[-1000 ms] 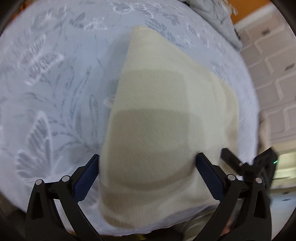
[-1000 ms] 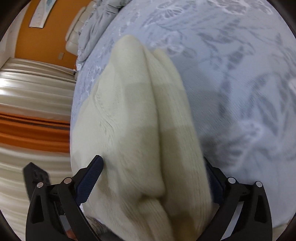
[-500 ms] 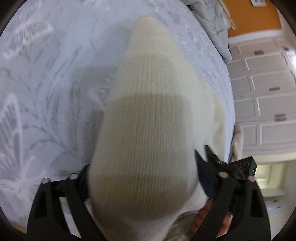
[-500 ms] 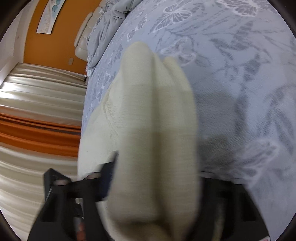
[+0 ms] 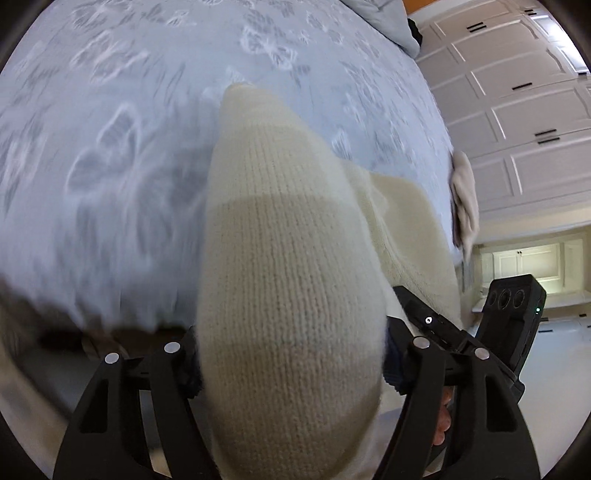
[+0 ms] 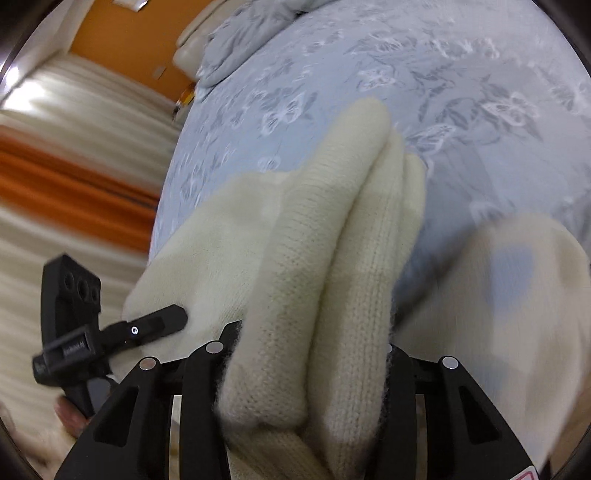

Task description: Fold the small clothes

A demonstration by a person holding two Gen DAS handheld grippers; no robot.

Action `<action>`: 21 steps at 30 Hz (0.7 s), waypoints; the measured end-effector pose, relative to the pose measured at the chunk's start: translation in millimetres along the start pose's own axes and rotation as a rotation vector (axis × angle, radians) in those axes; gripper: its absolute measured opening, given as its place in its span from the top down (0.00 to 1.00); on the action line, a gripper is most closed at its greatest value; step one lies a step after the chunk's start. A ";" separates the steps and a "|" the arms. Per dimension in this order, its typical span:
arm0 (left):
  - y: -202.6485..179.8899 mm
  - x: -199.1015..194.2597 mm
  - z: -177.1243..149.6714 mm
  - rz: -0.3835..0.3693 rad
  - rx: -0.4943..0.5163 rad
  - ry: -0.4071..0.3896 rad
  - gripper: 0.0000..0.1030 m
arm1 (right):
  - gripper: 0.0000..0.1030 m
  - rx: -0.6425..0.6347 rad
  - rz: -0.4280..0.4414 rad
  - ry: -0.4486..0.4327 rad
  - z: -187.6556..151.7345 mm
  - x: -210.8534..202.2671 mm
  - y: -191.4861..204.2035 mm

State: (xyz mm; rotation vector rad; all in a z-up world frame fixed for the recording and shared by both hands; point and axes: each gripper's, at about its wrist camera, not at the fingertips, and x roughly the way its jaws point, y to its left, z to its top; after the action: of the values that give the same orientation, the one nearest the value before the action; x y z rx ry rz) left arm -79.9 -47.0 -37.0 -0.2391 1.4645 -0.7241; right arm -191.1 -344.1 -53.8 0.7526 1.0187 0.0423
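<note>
A: Starting with the bed (image 5: 110,110): pale blue, butterfly-patterned, filling most of both views, with a grey quilt (image 6: 251,33) bunched at the far end.

B: And over it?

A: Carrying a cream knit garment (image 5: 288,277), banded in darker beige, bunched thick and running straight forward from the near edge. Far tip down toward the cover; touching or just above, cannot tell.

B: Held how?

A: Pinched at the near end by the left gripper (image 5: 291,365), closed only as far as the thick wad allows, pressing into the knit from both sides. Same with the right gripper (image 6: 310,369): clamped on a doubled fold, with two layers showing between the jaws.

B: Sitting where, one to the other?

A: Side by side and close. Right one just off to the right in the left wrist view, left one just off to the left in the right wrist view. Neither nearer to the cloth, both at the same near end of it.

B: So the long axis?

A: Along the fingers, away from the person, out over the bed. Probably calling for a carry forward and a lay-down along that line, keeping both held corners level. Worth watching the loose flap (image 6: 498,295), blurred off to the right of the right gripper: likely to drag or bunch.
</note>
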 end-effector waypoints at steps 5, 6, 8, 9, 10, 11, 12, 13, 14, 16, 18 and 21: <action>-20.6 -59.6 -20.2 -0.013 0.109 -0.136 0.35 | 0.63 -0.088 0.029 -0.109 -16.8 -41.3 43.8; -31.0 -79.4 -21.4 -0.012 0.152 -0.196 0.35 | 0.63 -0.116 0.043 -0.150 -16.8 -54.5 53.9; -42.9 -107.2 -18.4 -0.020 0.203 -0.277 0.35 | 0.63 -0.165 0.070 -0.226 -10.7 -77.0 75.7; -52.3 -131.4 -17.6 -0.036 0.238 -0.343 0.35 | 0.63 -0.207 0.089 -0.277 -3.2 -93.3 91.6; -57.3 -142.8 -10.4 -0.047 0.256 -0.379 0.35 | 0.63 -0.238 0.097 -0.310 1.2 -104.0 103.4; -65.7 -156.0 -5.5 -0.062 0.274 -0.423 0.35 | 0.63 -0.282 0.109 -0.359 8.4 -118.9 120.9; -74.3 -180.5 -2.0 -0.081 0.301 -0.487 0.35 | 0.63 -0.327 0.121 -0.404 16.6 -132.2 138.6; -79.3 -198.0 2.9 -0.092 0.320 -0.531 0.35 | 0.63 -0.359 0.133 -0.436 20.8 -141.8 151.7; -87.9 -217.9 4.8 -0.101 0.350 -0.589 0.35 | 0.63 -0.391 0.155 -0.476 27.3 -153.0 165.6; -99.2 -250.7 8.7 -0.107 0.403 -0.690 0.35 | 0.63 -0.441 0.209 -0.543 40.8 -172.0 190.3; -105.7 -281.8 10.7 -0.109 0.450 -0.788 0.34 | 0.62 -0.471 0.258 -0.586 54.0 -182.4 210.6; -104.3 -308.3 18.2 -0.103 0.478 -0.881 0.33 | 0.62 -0.507 0.314 -0.615 73.9 -180.8 235.3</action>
State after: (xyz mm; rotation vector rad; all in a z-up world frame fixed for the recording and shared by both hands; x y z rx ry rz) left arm -75.9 45.2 275.6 -0.2214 0.4285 -0.8764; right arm -160.9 -273.9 242.4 0.4059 0.2724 0.3102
